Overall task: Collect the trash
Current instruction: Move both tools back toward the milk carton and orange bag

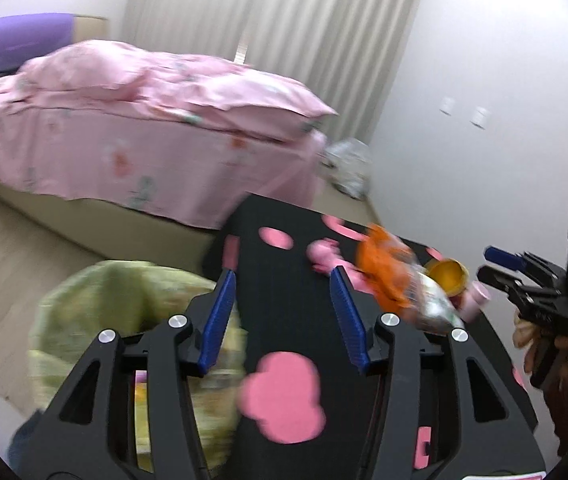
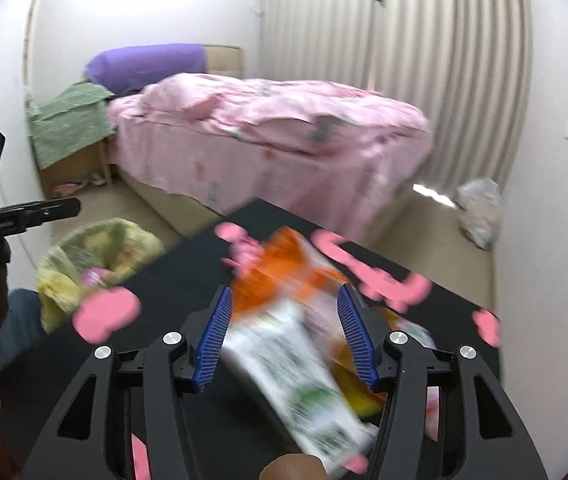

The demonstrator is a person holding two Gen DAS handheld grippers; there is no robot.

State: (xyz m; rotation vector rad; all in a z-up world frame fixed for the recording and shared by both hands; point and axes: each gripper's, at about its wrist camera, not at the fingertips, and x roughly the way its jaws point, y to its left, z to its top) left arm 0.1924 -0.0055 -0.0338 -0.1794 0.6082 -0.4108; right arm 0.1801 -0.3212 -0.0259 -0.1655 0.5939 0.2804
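An orange and white snack wrapper (image 1: 395, 280) lies on the black table (image 1: 284, 272) that carries pink patches. Beside it sit a yellow cup (image 1: 447, 276) and a small pink cup (image 1: 477, 298). My left gripper (image 1: 284, 312) is open over the table's left edge with nothing between its fingers. Below it to the left is a bin with a yellow-green bag (image 1: 124, 300). My right gripper (image 2: 287, 332) is open; the blurred wrapper (image 2: 291, 320) shows between its fingers, and the pads do not press it. From the left wrist, the right gripper (image 1: 491, 266) hangs right of the wrapper, apart from it.
A bed under a pink cover (image 2: 268, 132) stands behind the table, with a purple pillow (image 2: 148, 64). A green cloth drapes a stand (image 2: 68, 128). A white plastic bag (image 2: 479, 212) lies on the floor by the curtain. The bin (image 2: 100, 264) stands off the table's left corner.
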